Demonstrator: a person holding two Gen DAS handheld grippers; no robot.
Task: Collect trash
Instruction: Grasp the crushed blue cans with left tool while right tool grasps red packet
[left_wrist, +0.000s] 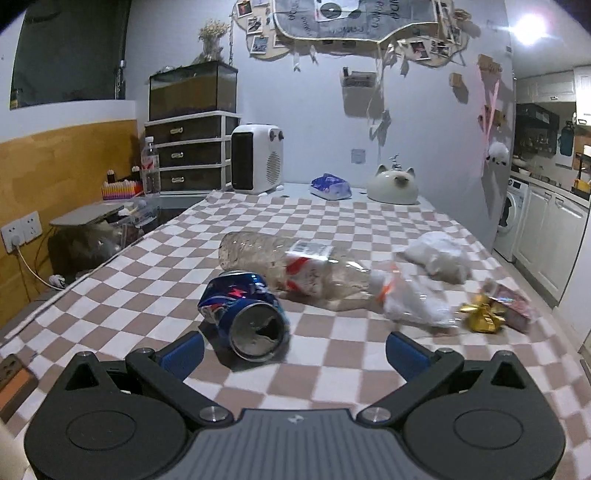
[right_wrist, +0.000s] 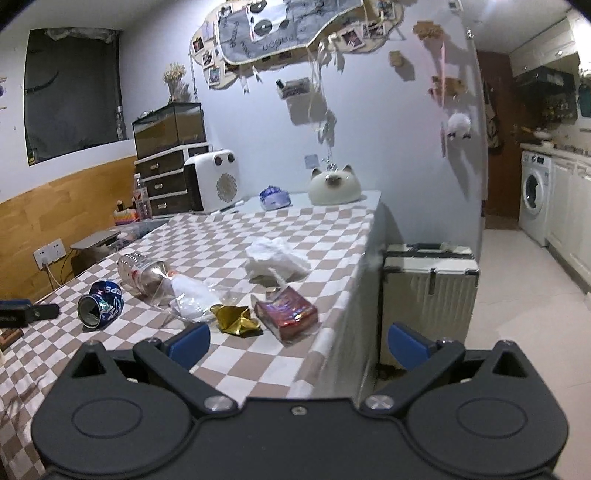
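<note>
Crushed blue can (left_wrist: 245, 314) lies on its side on the checkered tablecloth (left_wrist: 332, 369), open mouth toward you, just ahead of your left gripper (left_wrist: 295, 350) and nearer its left finger (left_wrist: 183, 354) than its right one; not touching either. Your left gripper's fingers are spread wide and hold nothing. Directly beyond the can, touching or nearly touching it, a clear plastic bottle (left_wrist: 291, 266) lies on its side, neck end pointing right, running into a crumpled clear wrapper (left_wrist: 413, 302) ahead of your right finger. Further right of that: a gold foil wad (left_wrist: 482, 315) and a red packet (left_wrist: 517, 306) just beside each other, with a crumpled white tissue (left_wrist: 439, 256) behind them. Your right gripper (right_wrist: 299, 343) is likewise wide open and empty, straddling the table's right edge: its left finger (right_wrist: 190, 341) is over the cloth, its right finger (right_wrist: 408, 345) is over the floor side. Ahead of its left finger the gold foil wad and red packet lie closest, then the wrapper, bottle and tissue; the can sits well off to the left. At the far end of the table stand a white heater (left_wrist: 256, 158), a blue tissue pack (left_wrist: 330, 186) and a cat-shaped white dish (left_wrist: 393, 184), well apart from the trash. A white suitcase (right_wrist: 430, 280) stands against the table's right side.
</note>
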